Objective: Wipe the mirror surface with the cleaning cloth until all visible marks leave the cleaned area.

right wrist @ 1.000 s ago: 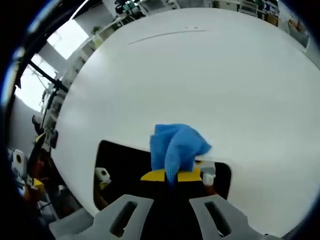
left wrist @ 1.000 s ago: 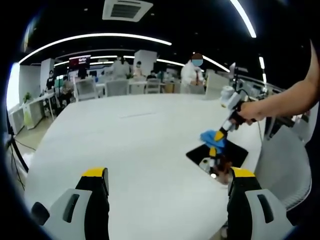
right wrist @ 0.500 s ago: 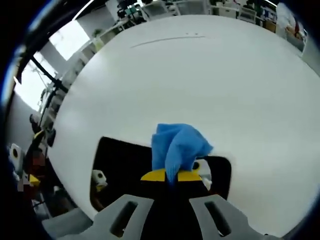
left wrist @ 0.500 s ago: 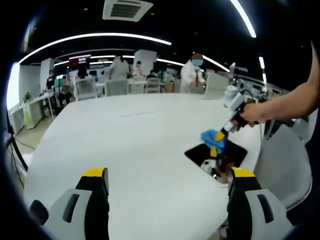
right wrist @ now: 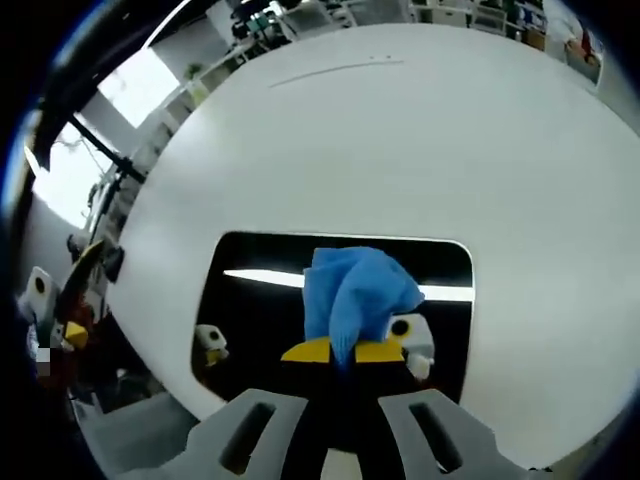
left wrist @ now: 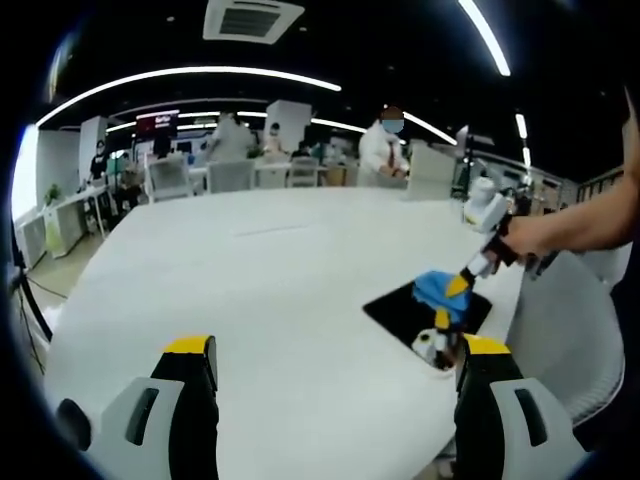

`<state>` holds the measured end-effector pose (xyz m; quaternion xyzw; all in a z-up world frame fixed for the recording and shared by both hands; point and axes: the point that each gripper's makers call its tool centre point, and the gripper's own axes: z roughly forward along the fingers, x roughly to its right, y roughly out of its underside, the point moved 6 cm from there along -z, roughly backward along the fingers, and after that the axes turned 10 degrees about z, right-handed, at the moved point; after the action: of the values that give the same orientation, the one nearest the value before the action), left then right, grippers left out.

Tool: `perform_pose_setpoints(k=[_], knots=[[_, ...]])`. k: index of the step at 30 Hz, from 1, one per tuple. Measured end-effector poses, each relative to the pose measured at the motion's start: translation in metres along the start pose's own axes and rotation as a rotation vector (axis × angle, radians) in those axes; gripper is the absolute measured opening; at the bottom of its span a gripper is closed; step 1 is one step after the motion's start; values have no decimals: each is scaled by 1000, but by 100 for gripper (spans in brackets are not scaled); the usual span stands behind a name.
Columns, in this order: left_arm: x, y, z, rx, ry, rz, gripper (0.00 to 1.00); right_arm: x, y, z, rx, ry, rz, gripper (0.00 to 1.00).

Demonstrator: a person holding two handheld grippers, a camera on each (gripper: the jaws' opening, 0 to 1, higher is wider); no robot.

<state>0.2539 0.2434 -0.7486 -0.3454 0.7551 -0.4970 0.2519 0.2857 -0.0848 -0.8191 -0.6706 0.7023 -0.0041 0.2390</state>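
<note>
Sliding back over the mirror, the right gripper is clamping the blue cleaning cloth, bunched and pointing toward 12 o'clock. Mirror's long axis is running 9 to 3 on the white table. Left gripper is hanging released, jaws wide.

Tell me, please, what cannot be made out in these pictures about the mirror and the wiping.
- Marks on the mirror: in the right gripper view it reflects dark ceiling and a light strip; smudges cannot be told.
- Mirror under the cloth: hidden by it.
- Mirror's near edge: right gripper view, covered by the right gripper.
- Left gripper view: mirror too small.
</note>
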Motion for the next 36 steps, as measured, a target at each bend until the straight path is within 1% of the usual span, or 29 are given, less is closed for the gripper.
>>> perform_pose_setpoints(k=[4, 7, 13, 19, 26, 28, 33, 36], knots=[[1, -1, 1, 5, 3, -13, 100, 0, 12, -5, 2, -5, 5, 0], [3, -1, 3, 10, 10, 15, 100, -1, 19, -7, 1, -10, 7, 0], [7, -4, 9, 13, 19, 13, 100, -2, 28, -11, -5, -13, -3, 0], [8, -6, 11, 14, 27, 13, 100, 0, 36, -15, -15, -28, 10, 0], [2, -2, 10, 0, 22, 18, 100, 1, 48, -20, -26, -34, 3, 0], [0, -3, 10, -4, 17, 39, 100, 1, 52, -22, -32, -36, 7, 0], [-2, -5, 10, -2, 8, 44, 100, 2, 61, -25, -40, -39, -5, 0], [-3, -5, 12, 1, 8, 42, 100, 2, 61, -25, -38, -42, -9, 0]])
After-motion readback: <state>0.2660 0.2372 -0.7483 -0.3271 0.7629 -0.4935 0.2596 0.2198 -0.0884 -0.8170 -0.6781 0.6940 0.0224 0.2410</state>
